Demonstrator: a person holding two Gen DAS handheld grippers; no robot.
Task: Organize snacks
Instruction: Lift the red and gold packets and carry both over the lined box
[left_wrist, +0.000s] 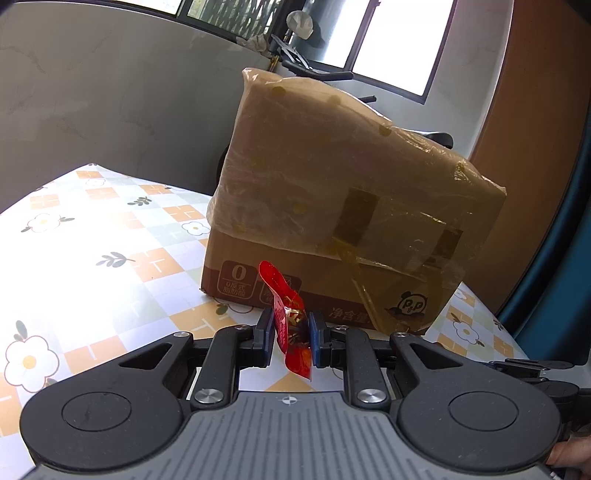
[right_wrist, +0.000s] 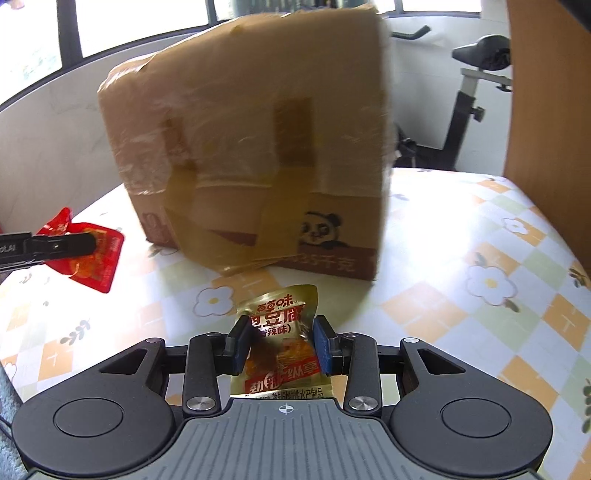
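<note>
My biggest worry is the red packet (left_wrist: 291, 325): my left gripper (left_wrist: 292, 332) is clamped on it edge-on, the film crumpled between the pads, and most of it sticks up and hangs down free, so a quick swing or a brush against the box (left_wrist: 343, 206) could twist it out of the pinch. The gold packet (right_wrist: 282, 343) has a different risk; my right gripper (right_wrist: 282, 345) is closed on its two sides across the flat face, so the pouch bows rather than being truly squeezed, and slick foil like that may slide forward if I tilt down. The box itself is wrapped in tape and glossy film and looks shut from both views, so I cannot tell where an opening is; pushing either packet at its wall would only crumple it or shove the box along the table (left_wrist: 110, 236). As things lie, the red packet sits between my left fingers just short of the box's lower front, held above the table, and the gold packet sits between my right fingers, its top pointing at the box's near corner.
</note>
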